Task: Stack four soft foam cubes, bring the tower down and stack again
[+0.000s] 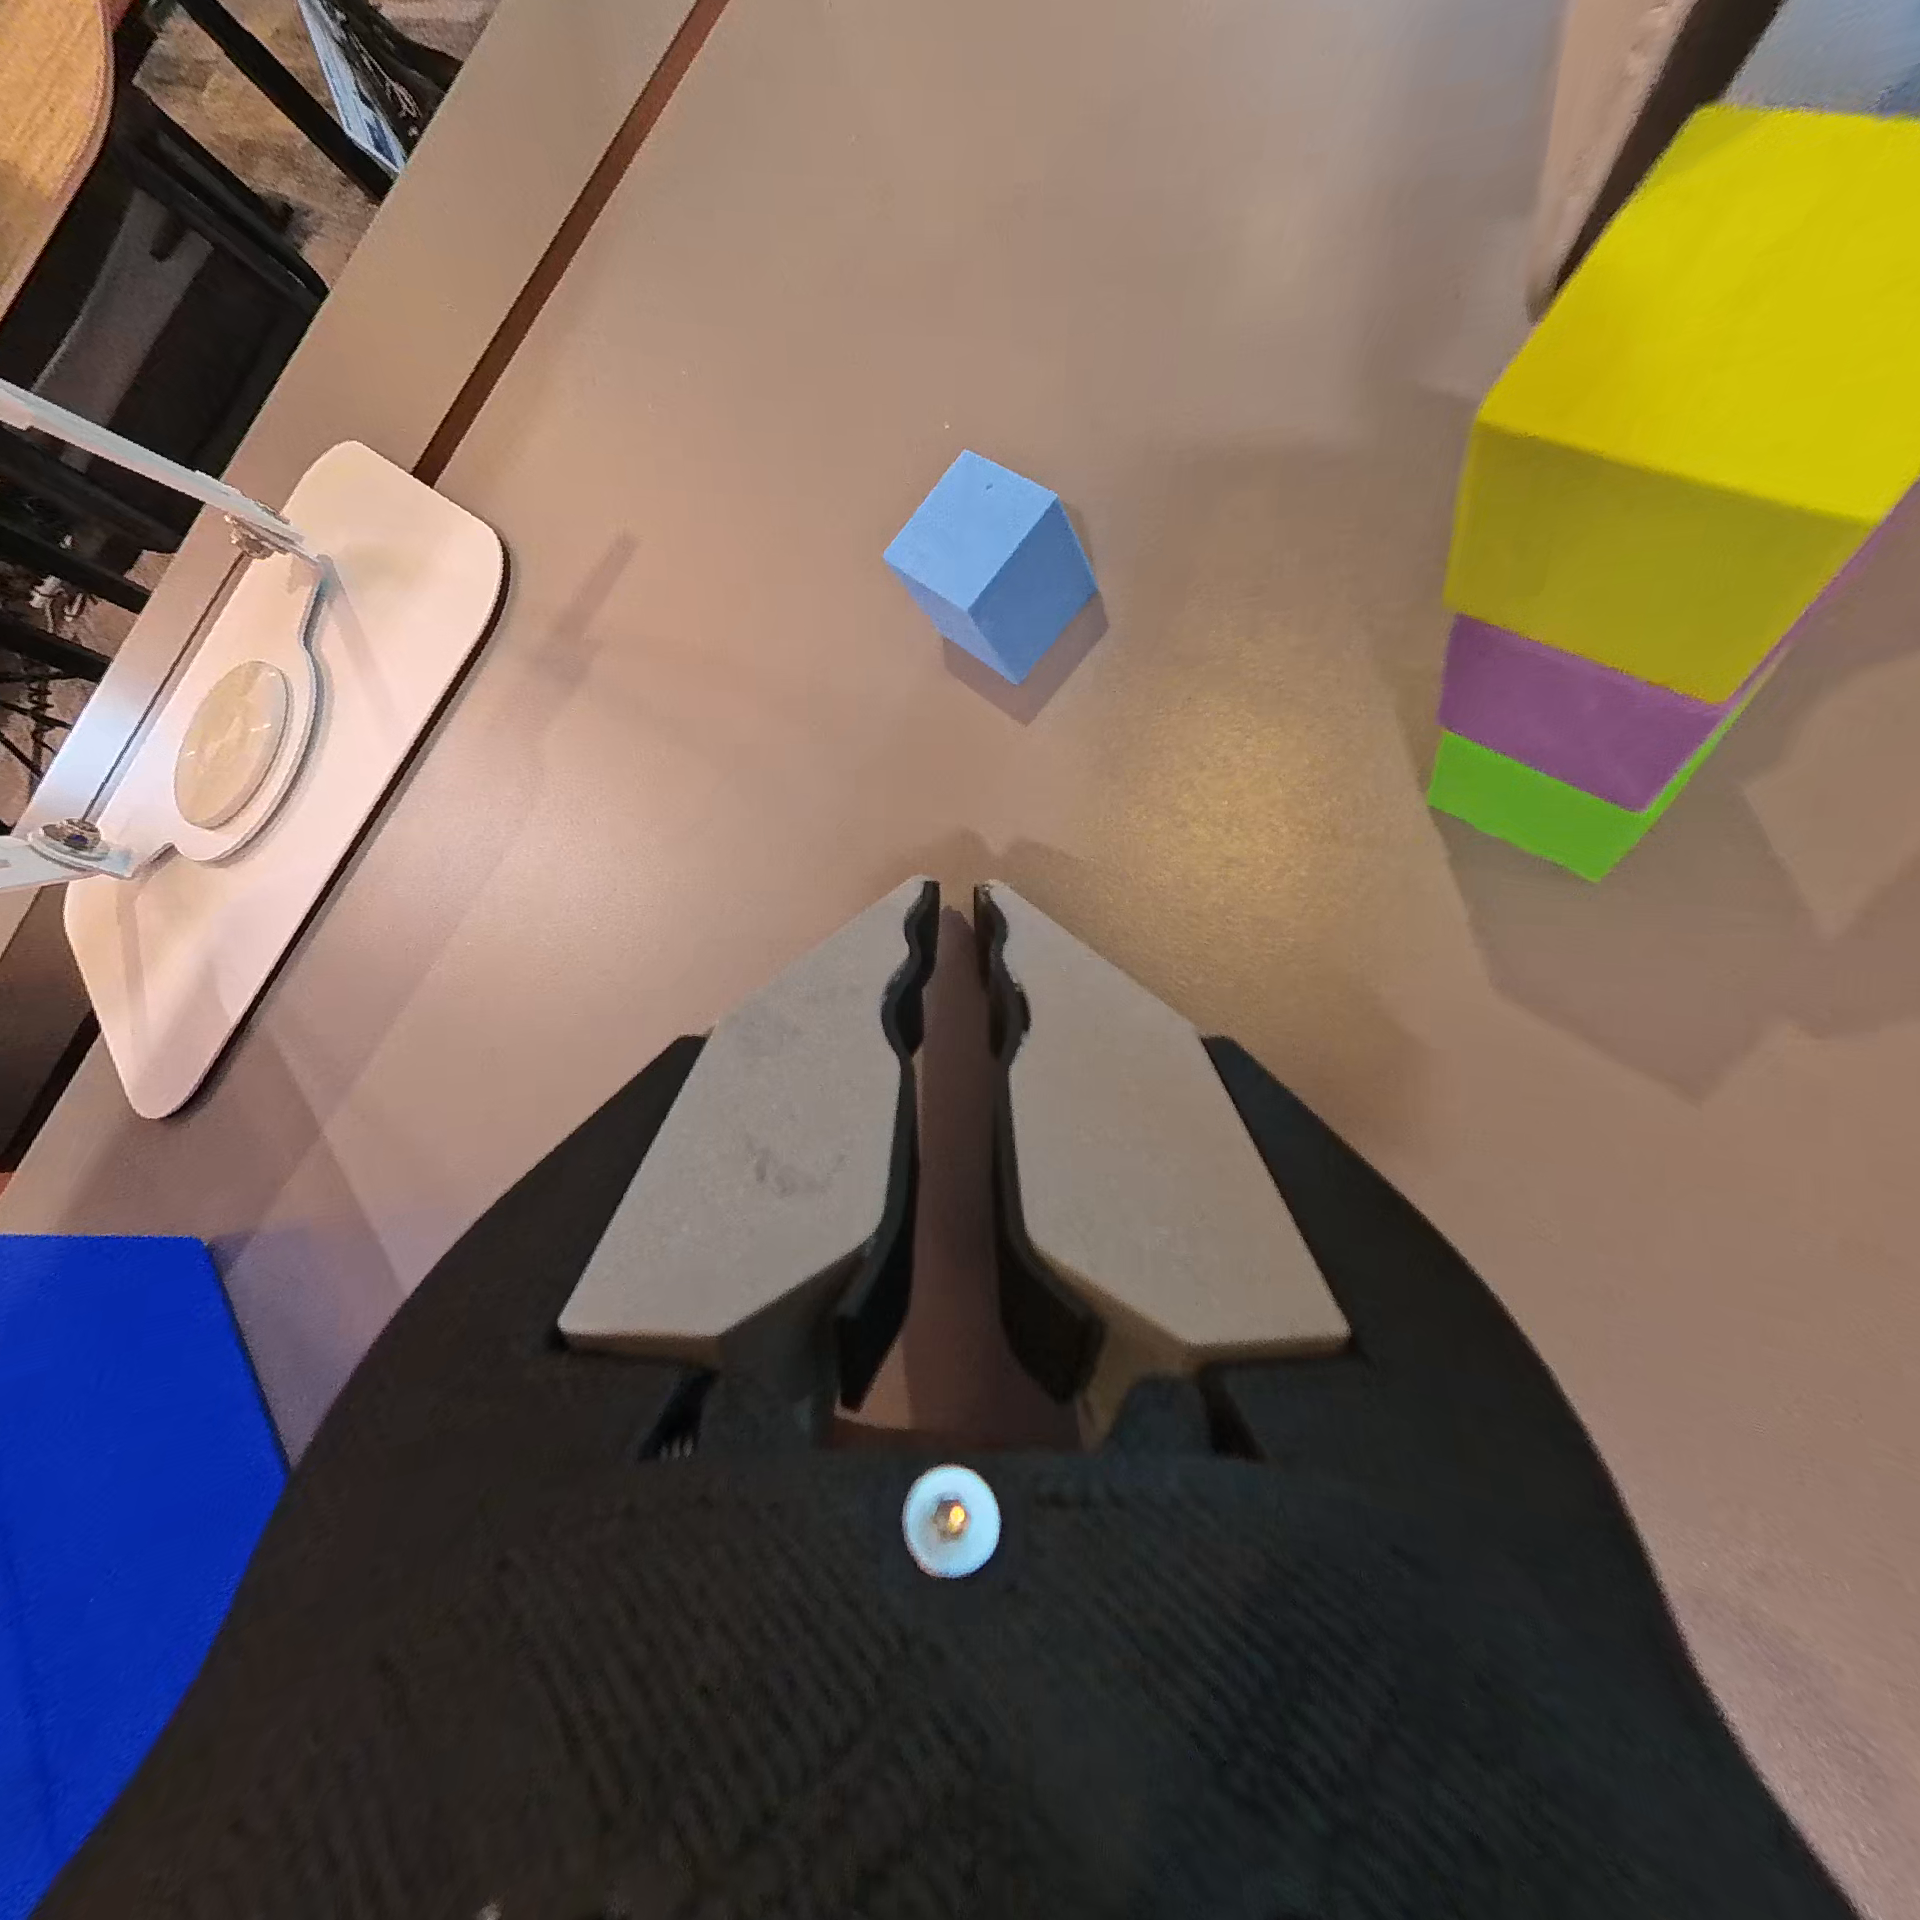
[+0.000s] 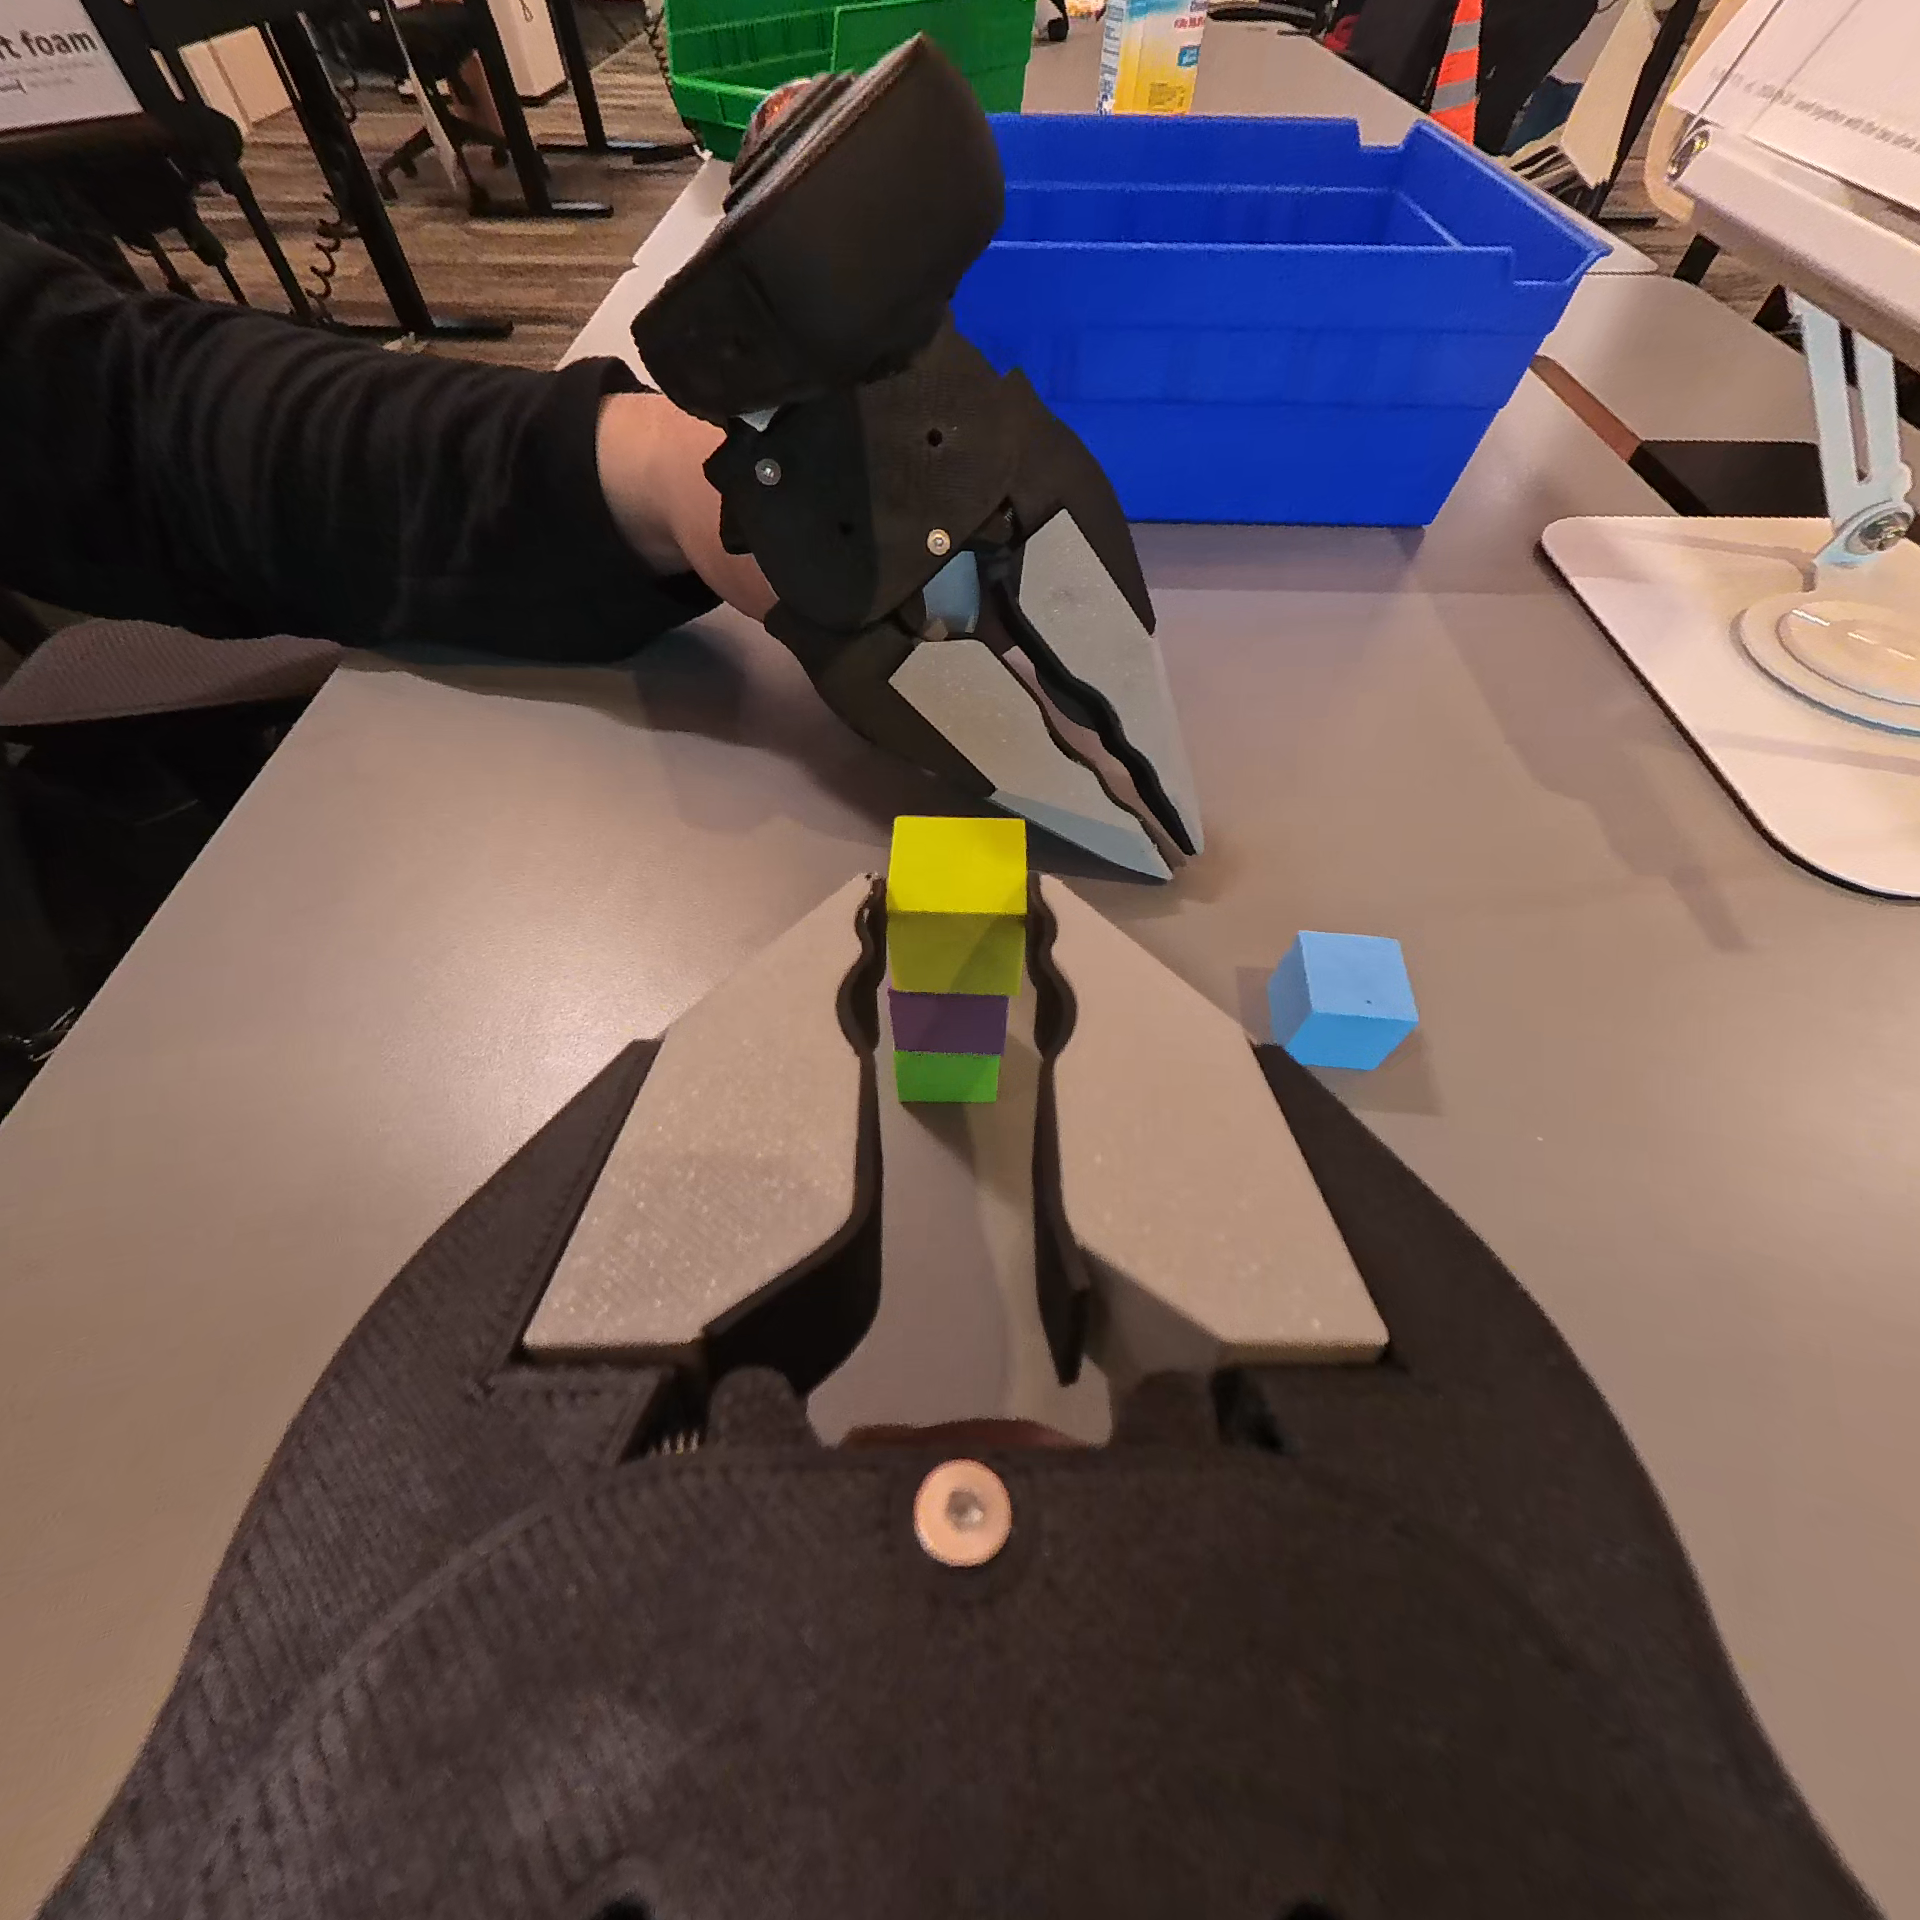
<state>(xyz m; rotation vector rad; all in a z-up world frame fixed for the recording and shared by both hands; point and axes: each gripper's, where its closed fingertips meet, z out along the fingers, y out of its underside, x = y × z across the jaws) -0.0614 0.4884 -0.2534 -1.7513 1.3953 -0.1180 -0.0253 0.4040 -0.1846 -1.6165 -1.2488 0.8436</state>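
Foam cubes: 3 stacked (image 2: 954,961), 1 blue (image 2: 1342,1000) loose; L gripper (image 1: 956,891) closed, R gripper (image 2: 954,899) open.

On the table (image 2: 416,935) stands a tower of three: the bottom cube (image 2: 945,1075), the middle cube (image 2: 948,1020) on it and the top cube (image 2: 956,883) on that. Seen from the right wrist view, the loose cube (image 2: 1342,997) lies on the table to the tower's right, apart from it. The left gripper (image 2: 1179,847) points down just behind and right of the tower, the storage bin (image 2: 1247,416) sits farther behind, and the stand base (image 2: 1662,623) is far right.
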